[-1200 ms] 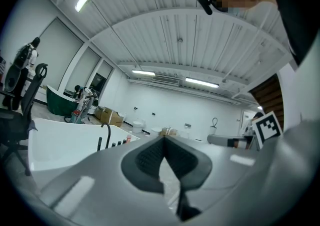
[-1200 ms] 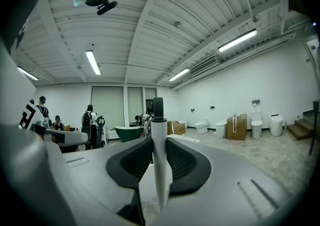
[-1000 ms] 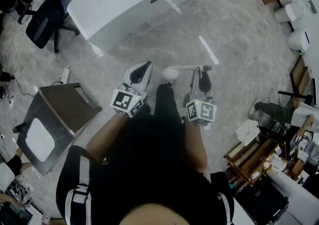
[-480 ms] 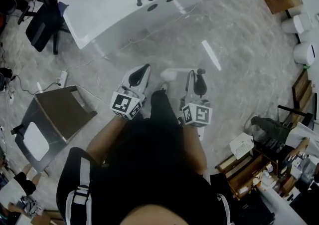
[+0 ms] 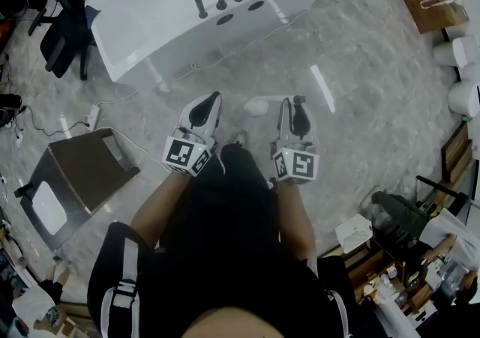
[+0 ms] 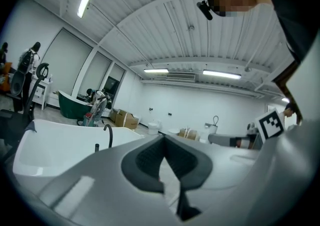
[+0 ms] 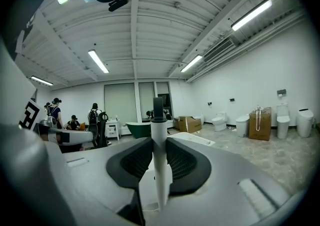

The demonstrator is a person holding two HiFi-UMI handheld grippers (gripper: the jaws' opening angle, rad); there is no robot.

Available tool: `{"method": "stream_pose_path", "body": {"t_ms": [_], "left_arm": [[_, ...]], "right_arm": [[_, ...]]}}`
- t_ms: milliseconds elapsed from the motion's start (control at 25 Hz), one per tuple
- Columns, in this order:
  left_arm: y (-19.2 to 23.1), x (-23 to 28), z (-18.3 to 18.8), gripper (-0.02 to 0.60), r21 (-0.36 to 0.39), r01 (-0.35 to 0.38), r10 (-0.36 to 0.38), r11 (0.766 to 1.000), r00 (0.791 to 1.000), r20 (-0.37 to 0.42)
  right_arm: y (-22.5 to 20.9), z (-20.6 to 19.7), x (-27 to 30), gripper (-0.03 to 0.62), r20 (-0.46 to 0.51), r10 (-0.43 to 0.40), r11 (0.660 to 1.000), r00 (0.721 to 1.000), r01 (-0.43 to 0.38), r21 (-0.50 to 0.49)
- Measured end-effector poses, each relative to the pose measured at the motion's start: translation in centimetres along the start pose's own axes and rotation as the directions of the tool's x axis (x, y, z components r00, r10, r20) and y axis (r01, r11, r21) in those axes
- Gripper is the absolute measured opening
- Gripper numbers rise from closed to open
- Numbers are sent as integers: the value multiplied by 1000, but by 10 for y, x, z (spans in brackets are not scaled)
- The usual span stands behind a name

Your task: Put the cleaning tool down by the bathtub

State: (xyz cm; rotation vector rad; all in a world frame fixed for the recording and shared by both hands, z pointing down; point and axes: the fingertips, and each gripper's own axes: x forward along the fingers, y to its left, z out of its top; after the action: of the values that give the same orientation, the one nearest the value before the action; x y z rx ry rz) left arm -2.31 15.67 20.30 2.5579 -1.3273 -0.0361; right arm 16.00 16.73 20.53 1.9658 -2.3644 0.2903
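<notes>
Carrying seemed the step in hand: the right gripper (image 5: 294, 104) clamped the cleaning tool (image 5: 256, 107) by its slim, smooth white rod, rounded pale head jutting left over marbled grey floor, short of the glossy white bathtub (image 5: 165, 7) farther off. The left gripper (image 5: 214, 97), pinched closed, held nothing. Next, it needed lowering beside the tub's near wall.

Left tongs (image 5: 208, 106) and right tongs (image 5: 293, 110) have come closer to the bathtub (image 5: 161, 18).
</notes>
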Motion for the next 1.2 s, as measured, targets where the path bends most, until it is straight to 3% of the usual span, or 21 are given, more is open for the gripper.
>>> {"method": "stream_pose_path", "body": {"t_ms": [400, 880, 1200], "left_arm": [[29, 59, -5, 8, 3, -18, 18, 1000, 1000, -14], [89, 160, -21, 8, 20, 43, -42, 999, 998, -46], [128, 222, -60, 6, 2, 43, -43, 999, 996, -82]], "right_arm": [[-29, -13, 69, 91, -32, 8, 1000, 999, -9, -21], [-57, -55, 168, 91, -80, -9, 999, 997, 5, -50], [-76, -104, 240, 91, -121, 7, 998, 993, -14, -60]]}}
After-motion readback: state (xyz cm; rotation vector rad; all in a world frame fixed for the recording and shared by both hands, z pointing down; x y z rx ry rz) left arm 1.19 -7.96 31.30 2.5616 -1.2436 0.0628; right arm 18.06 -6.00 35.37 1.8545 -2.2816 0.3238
